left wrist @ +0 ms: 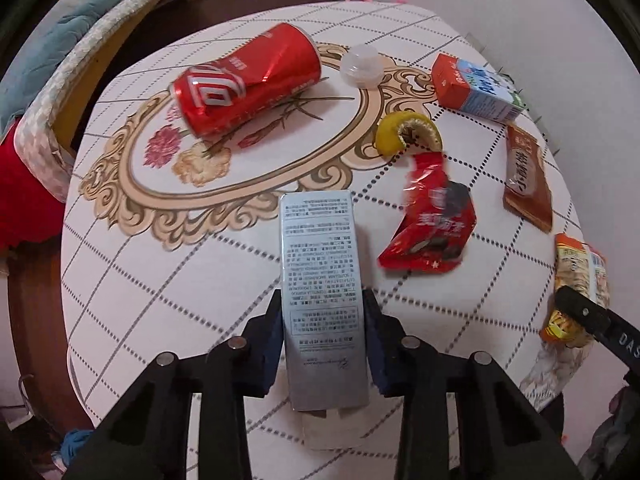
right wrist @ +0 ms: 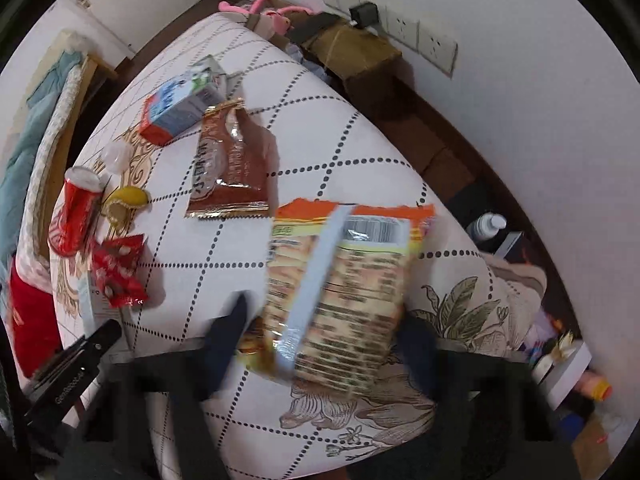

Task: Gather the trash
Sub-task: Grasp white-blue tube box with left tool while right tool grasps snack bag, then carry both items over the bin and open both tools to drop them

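Observation:
A silver printed box (left wrist: 320,280) lies on the patterned tablecloth (left wrist: 160,264), and my left gripper (left wrist: 322,316) is shut on its sides from above. My right gripper (right wrist: 326,332) is blurred; its dark fingers press both edges of an orange and yellow snack packet (right wrist: 340,280), which bows up between them. That packet (left wrist: 580,272) also shows at the table's right edge in the left wrist view. Loose on the cloth are a dented red can (left wrist: 248,80), a red wrapper (left wrist: 432,224), a brown sachet (left wrist: 526,180), a lemon peel (left wrist: 404,128), a small carton (left wrist: 476,88) and a clear cap (left wrist: 360,65).
A bed with a blue cover (left wrist: 60,40) stands close to the table's left side. Cardboard boxes (right wrist: 352,56) and clutter fill the floor along the wall (right wrist: 520,80) on the right. A bottle (right wrist: 490,224) stands on the floor below the table edge.

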`<move>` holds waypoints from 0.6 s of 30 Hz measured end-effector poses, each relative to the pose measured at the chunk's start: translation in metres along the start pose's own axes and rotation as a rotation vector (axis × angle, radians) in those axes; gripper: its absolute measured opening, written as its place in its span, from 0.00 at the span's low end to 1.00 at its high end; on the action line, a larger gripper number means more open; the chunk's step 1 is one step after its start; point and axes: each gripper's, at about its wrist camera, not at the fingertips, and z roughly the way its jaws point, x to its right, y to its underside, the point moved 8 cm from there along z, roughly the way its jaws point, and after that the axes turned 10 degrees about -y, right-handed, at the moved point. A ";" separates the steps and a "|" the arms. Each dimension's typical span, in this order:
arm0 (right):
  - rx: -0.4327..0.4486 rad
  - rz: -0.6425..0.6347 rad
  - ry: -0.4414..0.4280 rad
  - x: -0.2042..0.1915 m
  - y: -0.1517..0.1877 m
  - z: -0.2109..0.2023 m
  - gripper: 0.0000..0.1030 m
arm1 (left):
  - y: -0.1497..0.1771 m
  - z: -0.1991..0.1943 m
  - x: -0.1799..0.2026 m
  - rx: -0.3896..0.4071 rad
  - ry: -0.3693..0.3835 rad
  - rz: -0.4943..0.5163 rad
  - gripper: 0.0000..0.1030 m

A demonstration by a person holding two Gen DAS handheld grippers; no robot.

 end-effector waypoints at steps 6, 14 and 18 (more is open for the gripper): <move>0.017 -0.073 -0.048 -0.021 0.020 -0.020 0.41 | 0.033 -0.042 -0.035 0.067 0.010 -0.033 0.31; 0.037 -0.210 -0.182 -0.107 0.056 -0.059 0.41 | 0.050 -0.102 -0.117 0.173 0.005 -0.135 0.31; 0.017 -0.301 -0.277 -0.173 0.080 -0.068 0.41 | 0.062 -0.130 -0.173 0.221 -0.021 -0.199 0.31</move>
